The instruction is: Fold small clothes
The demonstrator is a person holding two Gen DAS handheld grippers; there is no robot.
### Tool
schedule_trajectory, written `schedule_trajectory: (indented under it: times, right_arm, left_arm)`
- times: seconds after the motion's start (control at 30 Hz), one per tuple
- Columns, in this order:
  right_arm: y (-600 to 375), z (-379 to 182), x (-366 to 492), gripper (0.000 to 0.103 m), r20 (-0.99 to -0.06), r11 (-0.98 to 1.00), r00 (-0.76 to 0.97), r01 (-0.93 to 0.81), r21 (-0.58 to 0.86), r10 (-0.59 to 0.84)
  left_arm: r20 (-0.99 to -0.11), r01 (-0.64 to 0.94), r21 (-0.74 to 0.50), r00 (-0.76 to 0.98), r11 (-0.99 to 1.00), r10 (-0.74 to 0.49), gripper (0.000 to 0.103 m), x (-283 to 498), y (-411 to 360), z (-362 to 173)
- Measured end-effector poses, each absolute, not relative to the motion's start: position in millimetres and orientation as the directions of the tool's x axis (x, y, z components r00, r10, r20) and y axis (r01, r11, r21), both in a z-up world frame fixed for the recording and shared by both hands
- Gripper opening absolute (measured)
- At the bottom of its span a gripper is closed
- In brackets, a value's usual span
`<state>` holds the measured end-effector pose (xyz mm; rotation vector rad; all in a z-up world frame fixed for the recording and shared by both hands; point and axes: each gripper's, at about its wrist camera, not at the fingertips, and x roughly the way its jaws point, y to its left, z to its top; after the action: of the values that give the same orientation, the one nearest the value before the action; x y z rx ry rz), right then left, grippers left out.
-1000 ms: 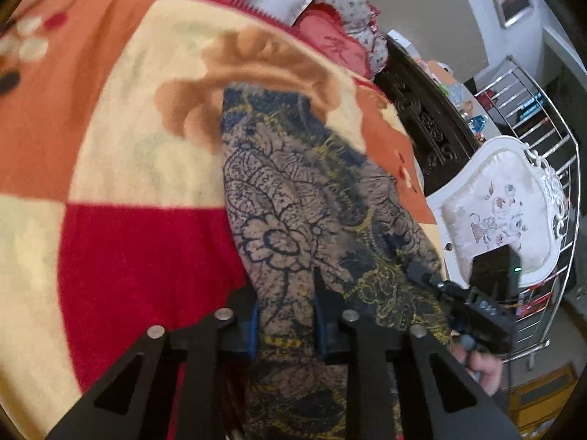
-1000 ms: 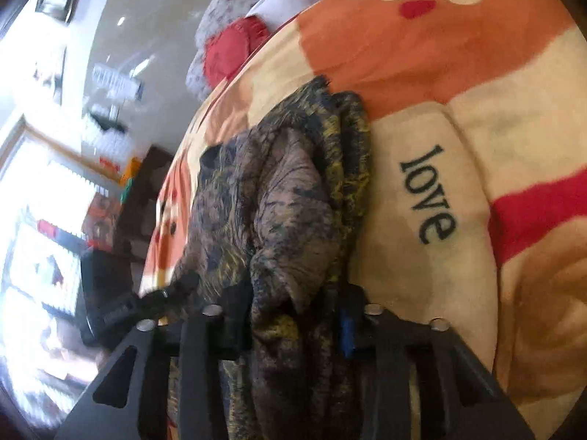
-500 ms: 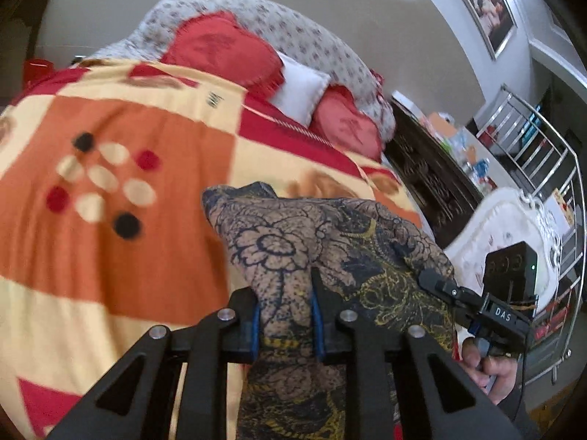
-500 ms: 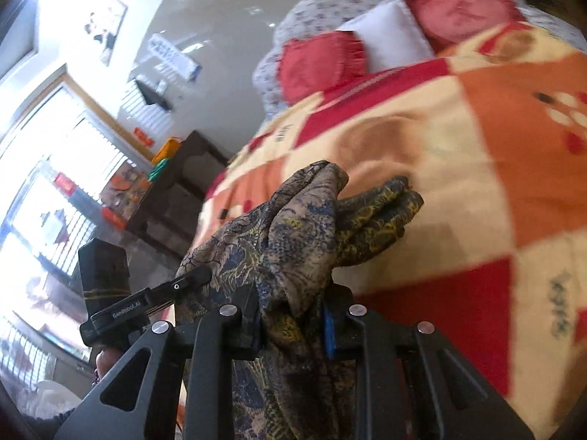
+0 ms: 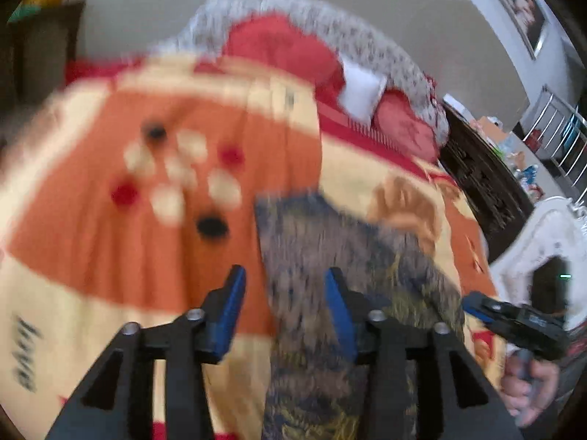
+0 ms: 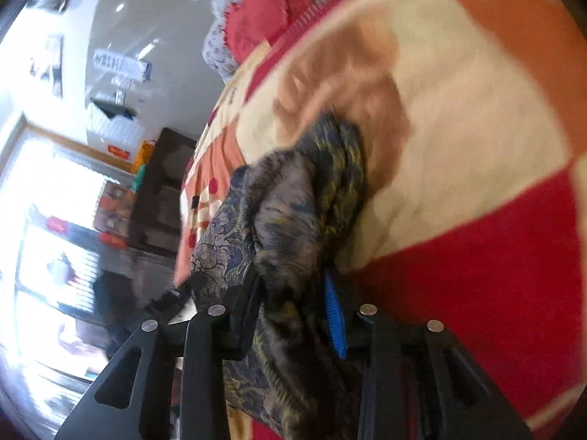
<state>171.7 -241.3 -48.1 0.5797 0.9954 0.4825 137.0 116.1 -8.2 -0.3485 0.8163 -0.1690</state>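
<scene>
Left wrist view, smeared by motion blur: the left gripper is standing with its blue-padded jaws spread apart, and nothing is being pinched between them. The patterned garment, dark blue with grey and yellow flower print, is lying on the blanket that is covering the bed; its left border is running up through the gap between the jaws, closer to the right pad, and whether cloth is touching that pad I cannot tell. The garment is stretching toward the bed's right edge, where the right gripper is reaching in, with the person's right hand showing below it. Red cushions and a white pillow are sitting at the head of the bed.

Right wrist view: the right gripper is clamping a bunched thickness of the same garment, the folds filling the space between both pads and spilling down below them. The cloth is heaping forward onto the cream patch of the blanket, near the bed's left edge in this view. A dark cabinet is standing beyond that edge.
</scene>
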Motion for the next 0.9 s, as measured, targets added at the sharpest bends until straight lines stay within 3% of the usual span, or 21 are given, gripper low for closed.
schedule_trajectory:
  times: [0.13,0.23,0.33,0.43,0.47,0.53,0.7,0.83,0.9]
  right_arm:
    - [-212.1,7.0,158.5,0.043,-0.617,0.845,0.592,-0.244,0.475,0.518]
    - [-160.2,16.6,165.7,0.027,-0.665,0.907,0.618,-0.265,0.327,0.420]
    - [-130.9,-7.0,191.0,0.020,-0.738,0.960,0.614,-0.168,0.225,0.280]
    - [-140.6,-50.8,217.9,0.019,-0.795,0.979,0.572,-0.103,0.177,0.204]
    - [-146.5,-71.3,227.5,0.016,-0.823,0.986,0.544,-0.066,0.153,0.164]
    - [-157.8,-89.3,232.5,0.014,-0.807,0.975,0.551,-0.065,0.213,0.213]
    - [-166.3,-97.1,230.6,0.015,-0.766,0.964,0.591,-0.097,0.247,0.255]
    - [-187.7,-90.8,229.4,0.017,-0.752,0.925,0.554,-0.097,0.367,0.357]
    - [-193.8,-65.7,213.5,0.017,-0.750,0.929,0.562,-0.100,0.356,0.348]
  left_arm:
    - [-0.641,0.052,-0.346,0.716,0.937,-0.276,0.061,160.8,87.1,11.4]
    - [-0.647,0.003,-0.334,0.727,0.943,-0.231,0.061,189.3,68.1,4.6]
    - [-0.693,-0.064,-0.247,0.710,0.967,-0.130,0.061,213.9,61.2,-14.3]
    - [-0.801,-0.079,-0.180,0.590,0.980,-0.100,0.061,237.6,58.0,-67.8]
    - [-0.795,-0.083,-0.163,0.602,0.983,-0.081,0.064,235.3,57.4,-75.9]
    - [-0.771,-0.087,-0.164,0.633,0.983,-0.073,0.064,232.6,56.2,-76.0]
    - [-0.792,-0.122,-0.165,0.608,0.979,-0.057,0.079,246.3,57.9,-83.3]
    - [-0.793,-0.100,-0.234,0.596,0.967,-0.130,0.080,243.1,67.0,-78.9]
    - [-0.782,-0.100,-0.257,0.606,0.961,-0.146,0.074,230.2,76.9,-61.9]
